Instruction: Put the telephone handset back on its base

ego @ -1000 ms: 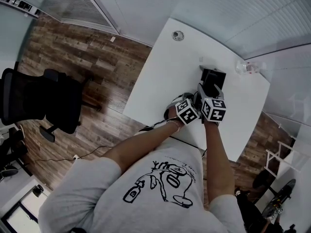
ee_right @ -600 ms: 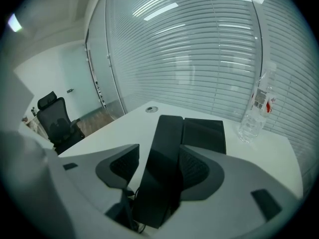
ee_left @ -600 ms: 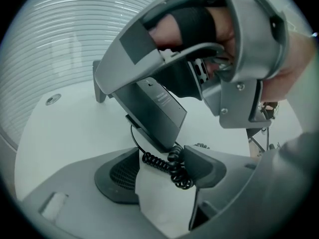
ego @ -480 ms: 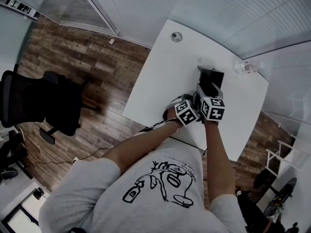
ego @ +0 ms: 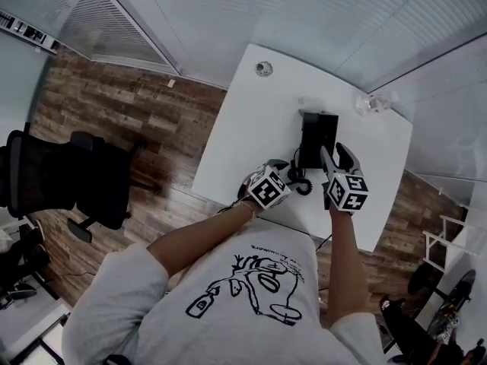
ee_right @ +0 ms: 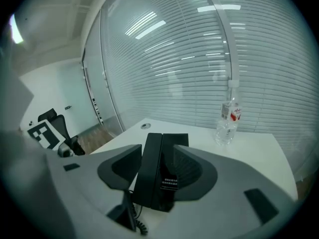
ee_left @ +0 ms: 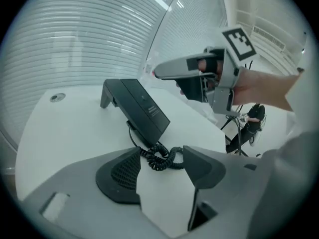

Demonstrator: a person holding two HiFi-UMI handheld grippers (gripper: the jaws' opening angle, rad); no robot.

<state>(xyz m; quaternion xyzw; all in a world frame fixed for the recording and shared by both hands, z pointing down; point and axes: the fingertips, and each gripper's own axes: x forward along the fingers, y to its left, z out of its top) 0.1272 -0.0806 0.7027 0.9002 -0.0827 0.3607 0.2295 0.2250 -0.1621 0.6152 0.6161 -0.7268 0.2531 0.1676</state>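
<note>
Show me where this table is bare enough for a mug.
Bare: the wide strip of table left of the phone, from the grommet toward the near edge; a smaller patch right of the phone, short of the bottle. Crowded: the phone's near end, where the cord coils.

The right claw, its jaws closing, frames the black handset lying on its base, pads clear of both. A water bottle stands at two o'clock on the white counter.
</note>
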